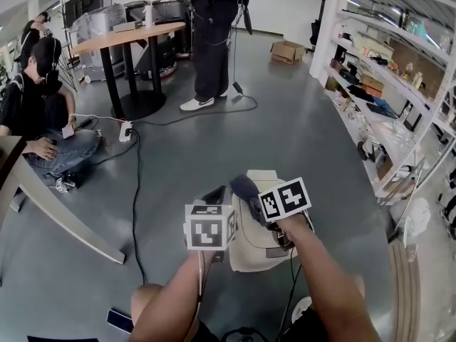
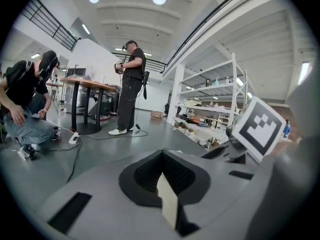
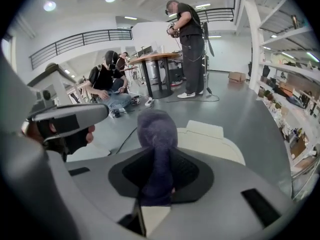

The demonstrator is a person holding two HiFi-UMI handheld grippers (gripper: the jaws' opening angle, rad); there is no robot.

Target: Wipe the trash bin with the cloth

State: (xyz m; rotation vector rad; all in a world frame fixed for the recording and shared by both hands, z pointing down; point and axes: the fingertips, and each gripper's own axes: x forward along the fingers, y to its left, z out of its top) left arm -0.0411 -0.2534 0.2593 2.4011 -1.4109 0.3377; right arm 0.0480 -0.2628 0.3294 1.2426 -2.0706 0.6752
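A cream trash bin (image 1: 265, 246) stands on the grey floor right below me, its lid (image 3: 216, 141) showing past the jaws in the right gripper view. My right gripper (image 1: 251, 199) (image 3: 157, 180) is shut on a dark purple cloth (image 3: 157, 134), which sticks up out of its jaws above the bin's near side. The cloth (image 1: 242, 187) is a dark lump over the bin's far left edge in the head view. My left gripper (image 1: 214, 195) (image 2: 163, 177) hovers just left of the bin, jaws together with nothing between them. The bin is hidden in the left gripper view.
A person sits on the floor at left (image 1: 44, 130) beside a power strip and cables (image 1: 126, 130). Another person (image 1: 211, 41) stands by a round table (image 1: 128, 35). White shelves (image 1: 388, 91) line the right side. A slanted table leg (image 1: 68, 225) is near left.
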